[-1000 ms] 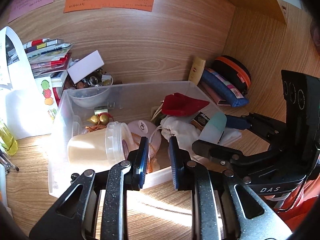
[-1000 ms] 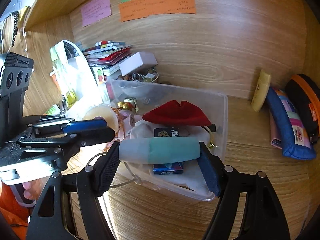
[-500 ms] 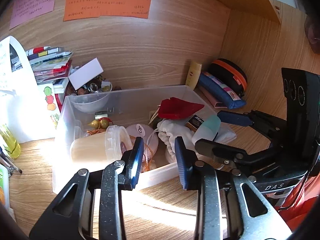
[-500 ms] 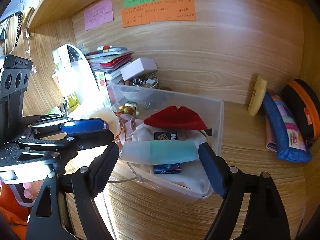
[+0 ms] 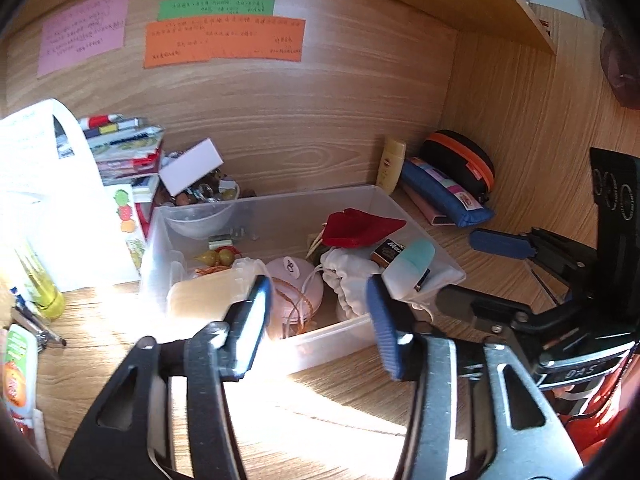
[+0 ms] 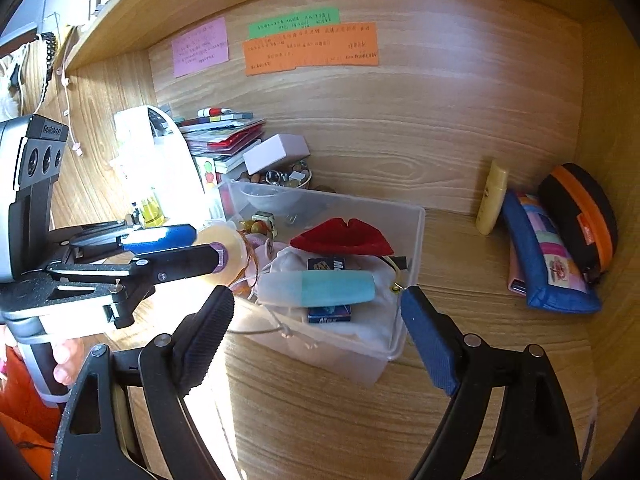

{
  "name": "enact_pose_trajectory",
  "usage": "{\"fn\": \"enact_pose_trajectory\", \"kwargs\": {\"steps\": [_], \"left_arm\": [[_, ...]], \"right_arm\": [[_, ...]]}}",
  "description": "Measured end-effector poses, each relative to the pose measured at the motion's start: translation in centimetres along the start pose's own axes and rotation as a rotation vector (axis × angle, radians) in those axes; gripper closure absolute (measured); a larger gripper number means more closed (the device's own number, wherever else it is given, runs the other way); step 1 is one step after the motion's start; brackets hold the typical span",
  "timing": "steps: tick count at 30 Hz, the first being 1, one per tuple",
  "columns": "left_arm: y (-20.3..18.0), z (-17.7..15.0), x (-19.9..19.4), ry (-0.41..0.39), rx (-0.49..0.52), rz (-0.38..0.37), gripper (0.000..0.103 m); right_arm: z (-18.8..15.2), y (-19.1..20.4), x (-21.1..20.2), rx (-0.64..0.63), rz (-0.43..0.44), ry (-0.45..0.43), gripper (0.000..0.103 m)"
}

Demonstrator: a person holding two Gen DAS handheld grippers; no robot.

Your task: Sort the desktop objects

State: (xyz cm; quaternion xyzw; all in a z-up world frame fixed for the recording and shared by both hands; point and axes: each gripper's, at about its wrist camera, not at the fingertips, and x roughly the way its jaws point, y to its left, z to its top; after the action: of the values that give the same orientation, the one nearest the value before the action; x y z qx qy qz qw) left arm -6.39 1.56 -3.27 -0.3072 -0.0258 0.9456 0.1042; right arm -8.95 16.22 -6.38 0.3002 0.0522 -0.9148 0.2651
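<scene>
A clear plastic bin (image 5: 412,216) (image 6: 416,240) sits on the wooden desk. It holds a teal and white tube (image 6: 320,290) (image 5: 408,266), a red lip-shaped item (image 6: 344,236) (image 5: 360,226), a white pouch (image 5: 348,272), a pink round case (image 5: 294,276), a translucent jar (image 5: 204,296) and a small blue box (image 6: 330,312). My right gripper (image 6: 316,312) is open in front of the bin; the tube lies in the bin, free of its fingers. My left gripper (image 5: 318,320) is open and empty before the bin's near wall.
A yellow tube (image 6: 492,204), a blue pencil case (image 6: 548,268) and a black and orange case (image 6: 584,216) lie at the right. Books (image 5: 120,148), a white box (image 5: 192,166) and a bowl of trinkets stand at the back left. A yellow bottle (image 5: 42,288) stands left.
My right gripper opened, let go of the teal tube into the bin and drew back. My left gripper opened wider and pulled back from the bin.
</scene>
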Motion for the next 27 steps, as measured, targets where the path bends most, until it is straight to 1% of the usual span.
{"fn": "enact_pose_trajectory", "kwargs": {"steps": [3,8,10,11,12,18,23,27], "left_arm": [[-0.2,-0.2,-1.0,-0.022,0.003,0.015,0.036],[-0.8,-0.7,-2.5,-0.042,0.018,0.060,0.026],[-0.9,-1.0,-3.0,-0.043,0.021,0.068,0.018],[-0.9,-1.1,-3.3,-0.046,0.018,0.071,0.010],[-0.8,-1.3,-3.7,-0.052,0.010,0.077,0.007],[-0.8,-2.1,-4.9,-0.065,-0.010,0.175,0.007],[-0.8,-3.0,-6.2,-0.091,-0.036,0.192,0.007],[-1.3,-3.6,-7.2,-0.127,-0.043,0.253,0.006]], "right_arm": [[-0.2,0.4,-1.0,-0.009,-0.007,-0.015,0.016],[-0.7,1.0,-2.7,-0.017,-0.014,-0.043,0.012],[-0.9,1.2,-3.2,-0.020,-0.018,-0.049,0.010],[-1.0,1.3,-3.6,-0.022,-0.020,-0.053,0.010],[-1.1,1.4,-3.8,-0.022,-0.022,-0.056,0.010],[-1.8,1.8,-5.4,-0.025,-0.029,-0.074,0.009],[-2.5,2.1,-6.3,-0.030,-0.040,-0.082,0.009],[-2.9,2.3,-6.8,-0.030,-0.045,-0.082,0.009]]}}
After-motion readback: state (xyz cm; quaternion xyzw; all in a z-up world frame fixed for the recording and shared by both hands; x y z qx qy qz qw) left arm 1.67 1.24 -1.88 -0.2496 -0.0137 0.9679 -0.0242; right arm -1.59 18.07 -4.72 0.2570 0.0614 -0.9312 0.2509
